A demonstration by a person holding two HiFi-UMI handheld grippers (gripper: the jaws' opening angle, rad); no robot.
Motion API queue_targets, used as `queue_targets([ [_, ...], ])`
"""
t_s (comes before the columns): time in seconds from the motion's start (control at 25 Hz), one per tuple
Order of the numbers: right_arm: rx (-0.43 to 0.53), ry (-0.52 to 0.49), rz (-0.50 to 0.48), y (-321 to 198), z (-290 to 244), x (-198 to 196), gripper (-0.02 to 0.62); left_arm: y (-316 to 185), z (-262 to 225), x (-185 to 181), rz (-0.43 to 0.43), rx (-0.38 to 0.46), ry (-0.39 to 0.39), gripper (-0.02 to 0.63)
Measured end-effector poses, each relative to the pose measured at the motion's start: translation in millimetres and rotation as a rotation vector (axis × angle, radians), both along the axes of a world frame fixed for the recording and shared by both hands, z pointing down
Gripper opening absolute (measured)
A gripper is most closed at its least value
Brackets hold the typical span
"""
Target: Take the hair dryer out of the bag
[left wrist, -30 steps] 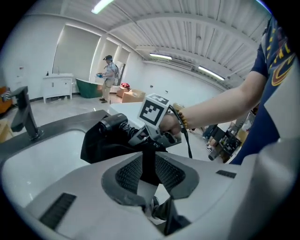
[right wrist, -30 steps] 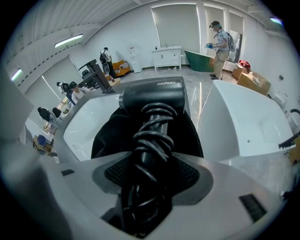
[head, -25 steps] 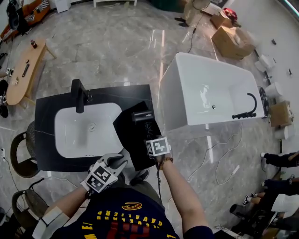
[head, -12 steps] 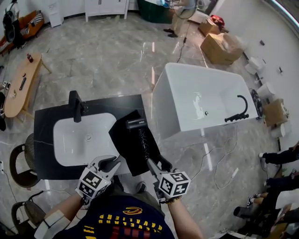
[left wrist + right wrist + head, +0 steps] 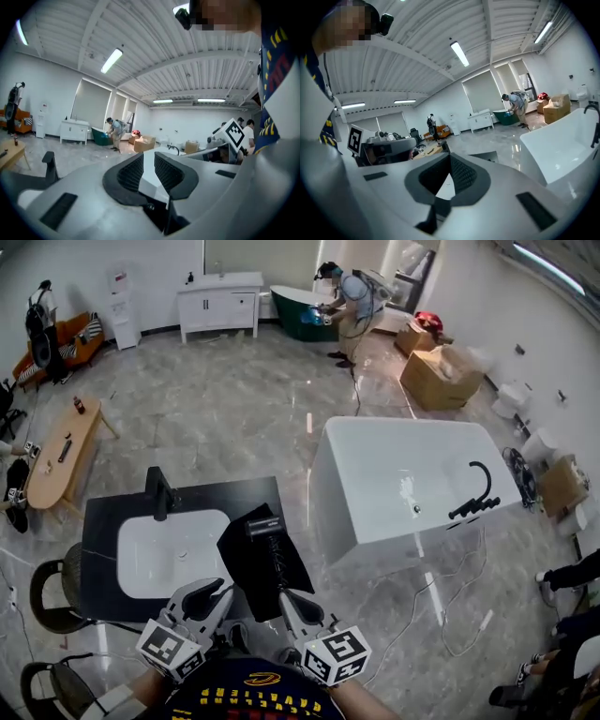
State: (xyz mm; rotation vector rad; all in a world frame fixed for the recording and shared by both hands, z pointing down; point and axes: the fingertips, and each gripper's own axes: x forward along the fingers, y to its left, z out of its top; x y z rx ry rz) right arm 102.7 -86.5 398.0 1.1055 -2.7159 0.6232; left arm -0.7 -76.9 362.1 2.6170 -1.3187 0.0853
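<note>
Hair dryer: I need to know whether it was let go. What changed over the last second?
Both tools pulled back and up. The right tool let go of the hair dryer and has shut empty; the left tool let go of the bag, jaws apart. Hair dryer and bag still lie on the counter by the sink.

Left gripper (image 5: pixel 214 594) fingers apart, right gripper (image 5: pixel 289 600) fingers together

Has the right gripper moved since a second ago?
Yes. The right gripper has drawn back from the hair dryer toward the near edge of the counter; its jaws have just closed on nothing.
</note>
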Motion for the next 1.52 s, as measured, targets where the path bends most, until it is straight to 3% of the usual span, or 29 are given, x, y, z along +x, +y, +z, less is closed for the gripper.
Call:
queue_targets([
  [0.16, 0.124, -0.029, -0.03, 3, -50, -7, 0.009, 12, -60, 1, -0.049, 0.139, 0.079, 0.031],
  [0.32, 0.231, -0.052, -0.027, 6, -87, -10, 0.009, 26, -85, 12, -0.046, 0.197, 0.117, 0.005],
  [0.56, 0.257, -0.075, -0.056, 22, -96, -15, 0.009, 36, -81, 36, 0.003, 0.167, 0.094, 0.003],
  [1.0, 0.327, -0.072, -0.065, 21, -107, -15, 0.009, 32, -84, 41, 0.01, 0.205, 0.062, 0.003],
  [1.52, 0.282, -0.071, -0.058, 11, -94, -14, 0.009, 22, -71, 40, 0.006, 0.165, 0.076, 0.003],
])
